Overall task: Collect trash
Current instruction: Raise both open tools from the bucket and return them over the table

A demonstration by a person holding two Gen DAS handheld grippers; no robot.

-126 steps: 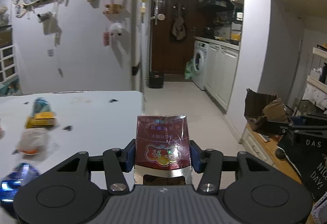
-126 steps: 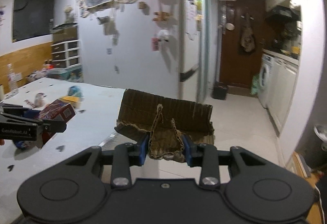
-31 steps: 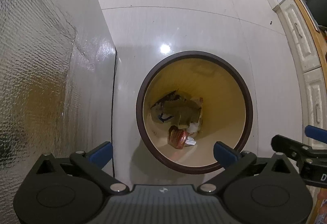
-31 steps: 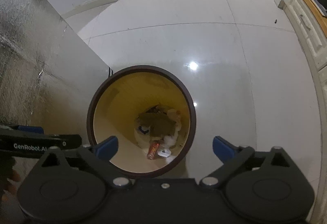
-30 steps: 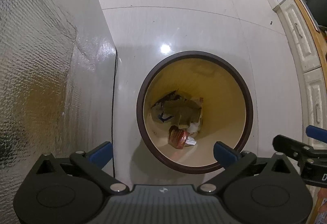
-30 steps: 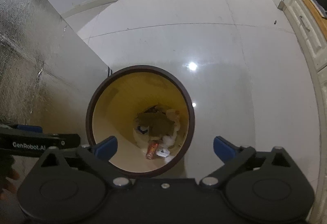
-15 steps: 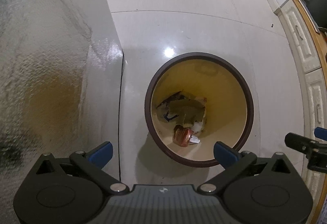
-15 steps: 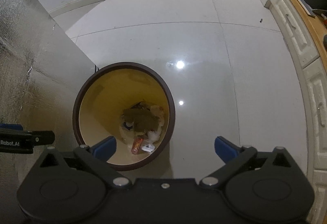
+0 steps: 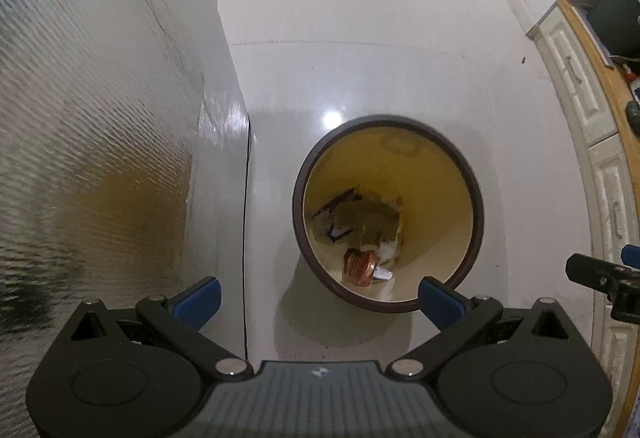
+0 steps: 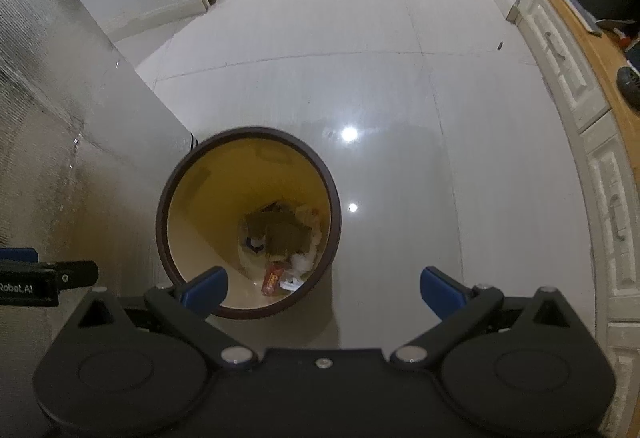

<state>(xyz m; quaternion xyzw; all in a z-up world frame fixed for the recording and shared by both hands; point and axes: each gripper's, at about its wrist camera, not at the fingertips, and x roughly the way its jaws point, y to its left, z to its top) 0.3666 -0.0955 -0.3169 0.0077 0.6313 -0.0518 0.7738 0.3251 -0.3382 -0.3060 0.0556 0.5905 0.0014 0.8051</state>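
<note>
Both grippers, left gripper (image 9: pixel 318 296) and right gripper (image 10: pixel 323 286), hang spread wide and empty above the round, dark-rimmed, yellow-lined bin (image 9: pixel 476 198) on glossy floor tile (image 10: pixel 400 78). Only the right wrist view shows "Robot.AI" lettering (image 10: pixel 16 288). Crumpled brown cardboard (image 9: pixel 368 224) and a red wrapper (image 9: pixel 360 266) lie inside the bin.
</note>
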